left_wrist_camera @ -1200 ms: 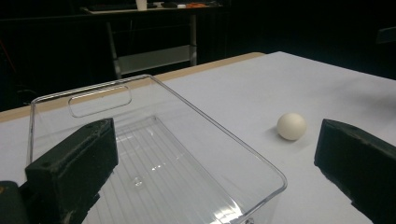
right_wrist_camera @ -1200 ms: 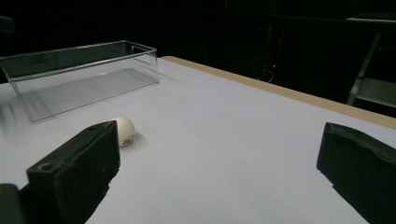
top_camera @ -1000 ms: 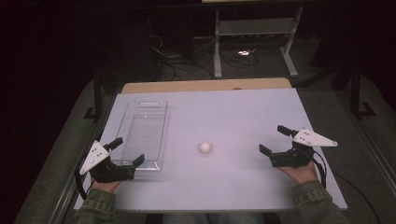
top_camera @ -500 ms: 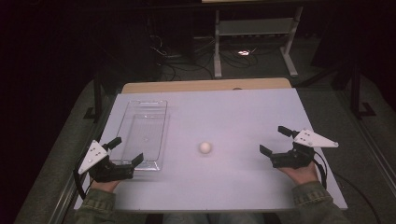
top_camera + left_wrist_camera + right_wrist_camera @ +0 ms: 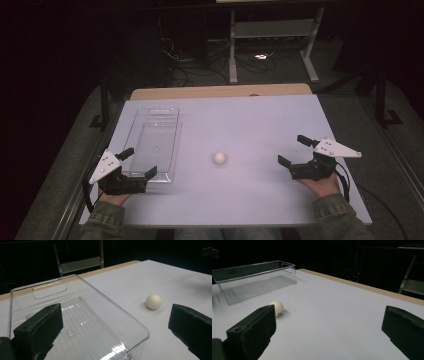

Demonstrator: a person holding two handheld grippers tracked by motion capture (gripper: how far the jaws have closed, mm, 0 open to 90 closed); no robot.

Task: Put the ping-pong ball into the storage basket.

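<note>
Nothing has shifted since the earlier frames: both tools are held in the same spots and the ball (image 5: 219, 158) has not rolled. It is seen resting on the white counter (image 5: 260, 120), roughly midway between the two tools and touched by neither.

The left tool (image 5: 139, 162) is held low at the near left edge of the counter, its jaws spread wide apart with nothing between them. Its jaws are parked right at the near end of the clear plastic bin (image 5: 152, 142); whether that end is actually touched cannot be told. From the left tool's own camera the bin's near corner is seen sitting between the jaws, with the ball (image 5: 154, 301) beyond and off to the right.

The right tool (image 5: 291, 149) is held at the near right side, well apart from the ball, and its jaws are likewise wide apart and empty. Through its camera the ball (image 5: 277, 308) is caught just past the left jaw, with some small dark print on its side too fine to read, and the bin (image 5: 257, 277) is seen farther off, empty and upright.

The bin is laid lengthwise along the counter's left side, a handle cut-out visible in its far end wall.
</note>
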